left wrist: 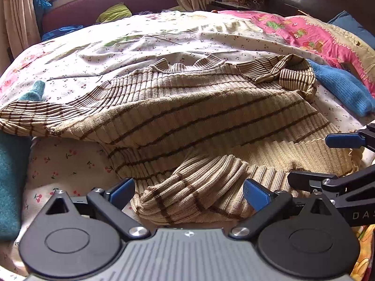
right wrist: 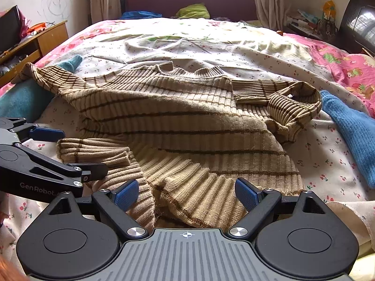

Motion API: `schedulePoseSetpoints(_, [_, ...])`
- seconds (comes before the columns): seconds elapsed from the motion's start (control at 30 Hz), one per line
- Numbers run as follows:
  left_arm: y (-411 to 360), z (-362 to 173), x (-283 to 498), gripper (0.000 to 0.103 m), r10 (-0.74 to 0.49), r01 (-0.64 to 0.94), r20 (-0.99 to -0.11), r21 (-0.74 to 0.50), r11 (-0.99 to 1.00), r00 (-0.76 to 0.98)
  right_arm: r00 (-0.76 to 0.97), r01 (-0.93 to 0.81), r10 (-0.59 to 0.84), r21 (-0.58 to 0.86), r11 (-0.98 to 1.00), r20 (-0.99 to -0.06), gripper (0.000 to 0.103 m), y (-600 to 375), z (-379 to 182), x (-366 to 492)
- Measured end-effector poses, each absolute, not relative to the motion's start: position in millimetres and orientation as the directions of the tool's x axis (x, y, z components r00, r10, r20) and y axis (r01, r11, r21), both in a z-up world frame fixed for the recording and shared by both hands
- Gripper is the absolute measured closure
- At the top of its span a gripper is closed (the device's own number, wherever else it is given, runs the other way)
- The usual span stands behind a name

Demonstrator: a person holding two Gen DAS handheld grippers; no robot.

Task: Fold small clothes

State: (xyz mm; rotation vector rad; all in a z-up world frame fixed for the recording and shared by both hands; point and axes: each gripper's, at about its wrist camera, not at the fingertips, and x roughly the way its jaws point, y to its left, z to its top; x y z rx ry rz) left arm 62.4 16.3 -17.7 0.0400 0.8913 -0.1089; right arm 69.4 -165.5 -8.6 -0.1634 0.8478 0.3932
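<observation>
Both grippers, left gripper (left wrist: 189, 193) and right gripper (right wrist: 186, 193), gape empty over the striped sweater's (right wrist: 178, 114) hem. Folding looks barely begun: sleeves sprawl beside it on the bed (right wrist: 164, 44).

Left gripper (left wrist: 189, 193): my jaws spread wide, blue pads apart, nothing clamped between them, pointing forward and low. Right gripper (right wrist: 186, 193): same, jaws wide, blue pads well apart, nothing pinched. Both sit side by side, near each other, at about the same height; each shows at the edge of the other's view, also with fingers parted.
</observation>
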Motion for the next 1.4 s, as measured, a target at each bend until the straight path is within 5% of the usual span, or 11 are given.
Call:
schedulePoseSetpoints(0.57, [16, -26, 73, 0.004, -0.089, 0.150, -0.806, 0.000, 0.989, 0.585, 0.552, -0.459, 0.310, 0.029, 0.888, -0.774, 0.013, -163, -18, 80])
schedulePoseSetpoints(0.73, [16, -29, 72, 0.015, -0.111, 0.201, -0.814, 0.007, 0.980, 0.570, 0.501, -0.475, 0.338, 0.073, 0.877, -0.796, 0.019, -165, -26, 87])
schedulePoseSetpoints(0.93, [21, -36, 79, 0.034, -0.148, 0.230, -0.828, -0.023, 0.973, 0.541, 0.454, -0.502, 0.374, 0.115, 0.857, -0.808, 0.042, -164, -33, 98])
schedulePoseSetpoints(1.0, [21, -36, 80, 0.047, -0.152, 0.244, -0.826, -0.019, 0.970, 0.543, 0.431, -0.520, 0.402, 0.142, 0.842, -0.808, 0.068, -164, -28, 99])
schedulePoseSetpoints(1.17, [33, -31, 81, 0.070, -0.221, 0.271, -0.817, -0.083, 0.959, 0.533, 0.389, -0.539, 0.441, 0.189, 0.821, -0.809, 0.097, -168, -18, 99])
schedulePoseSetpoints(1.4, [64, -18, 58, 0.077, -0.318, 0.253, -0.798, -0.213, 0.944, 0.513, 0.322, -0.602, 0.509, 0.242, 0.761, -0.798, 0.100, -171, 5, 72])
